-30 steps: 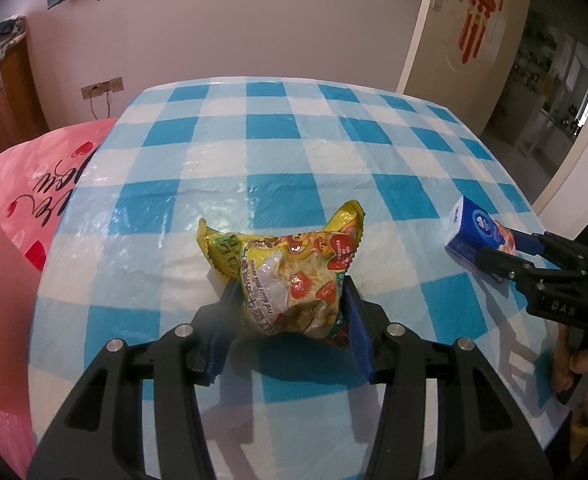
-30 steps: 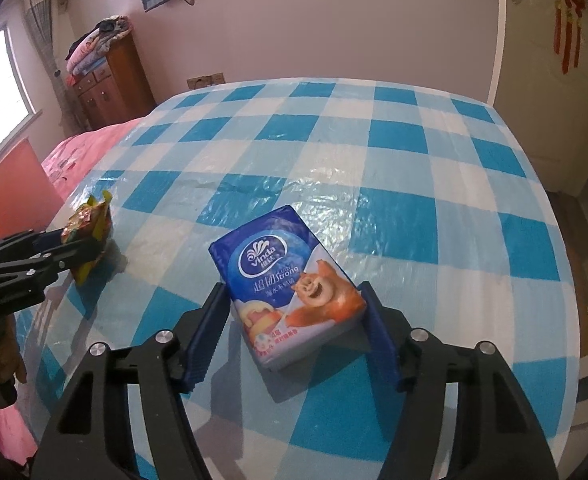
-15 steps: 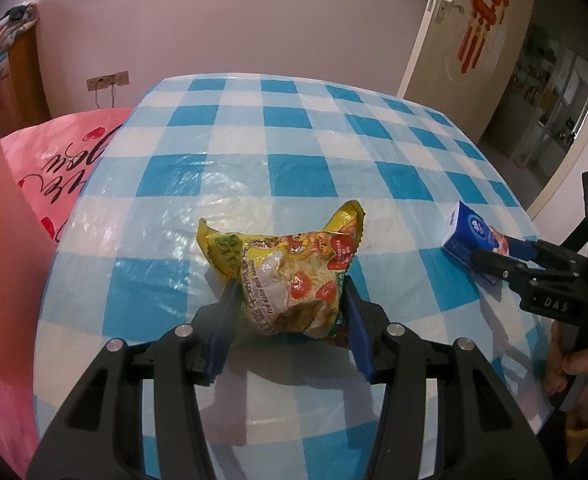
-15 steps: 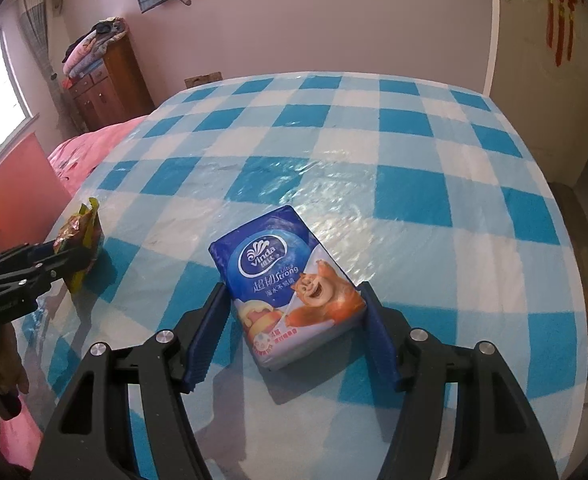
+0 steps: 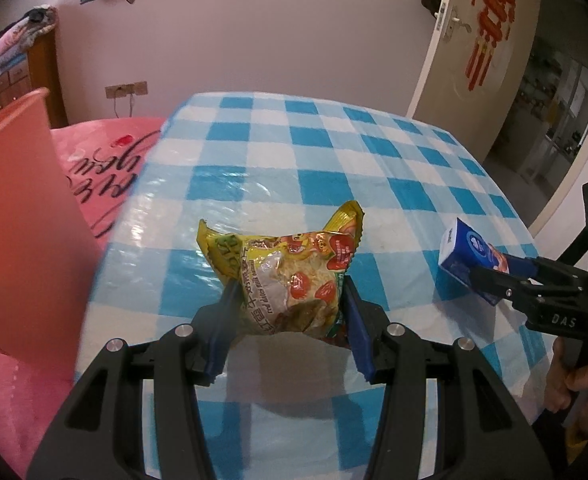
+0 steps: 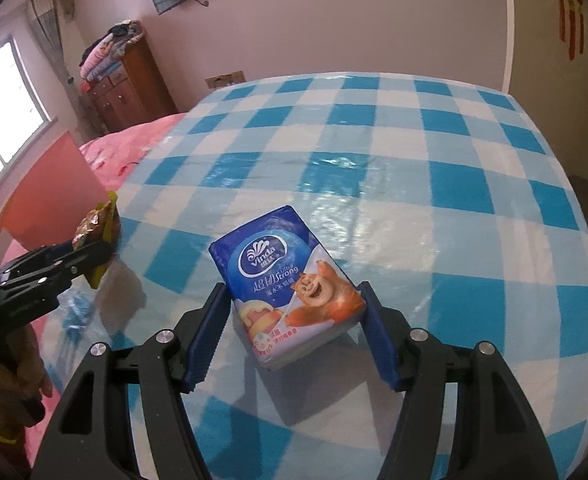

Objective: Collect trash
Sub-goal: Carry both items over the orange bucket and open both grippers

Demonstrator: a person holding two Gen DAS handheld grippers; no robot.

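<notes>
In the left wrist view, we saw the left gripper (image 5: 290, 300) clamped on a yellow snack bag (image 5: 284, 276), its blue pads pressing both sides and the bag's upper corners sticking out past the fingertips above the checked table (image 5: 294, 160). On the bag we could read "red dates milk oatmeal". At the right edge the right gripper (image 5: 489, 276), marked "DAS", held a blue tissue pack (image 5: 459, 256). Compared with a second earlier, an orange bin (image 5: 18, 216) filled far more of the left side, and the table's near left edge and the pink bedding (image 5: 106, 152) showed more.

In the right wrist view, the right gripper (image 6: 294, 316) gripped the tissue pack (image 6: 290, 280) between its pads, raised off the table (image 6: 413, 160). We read "Vinda" and "Ultra Strong" on it. The left gripper (image 6: 94, 254) held the snack bag (image 6: 100, 236) just beside the bin (image 6: 50, 192), nearer than before.
</notes>
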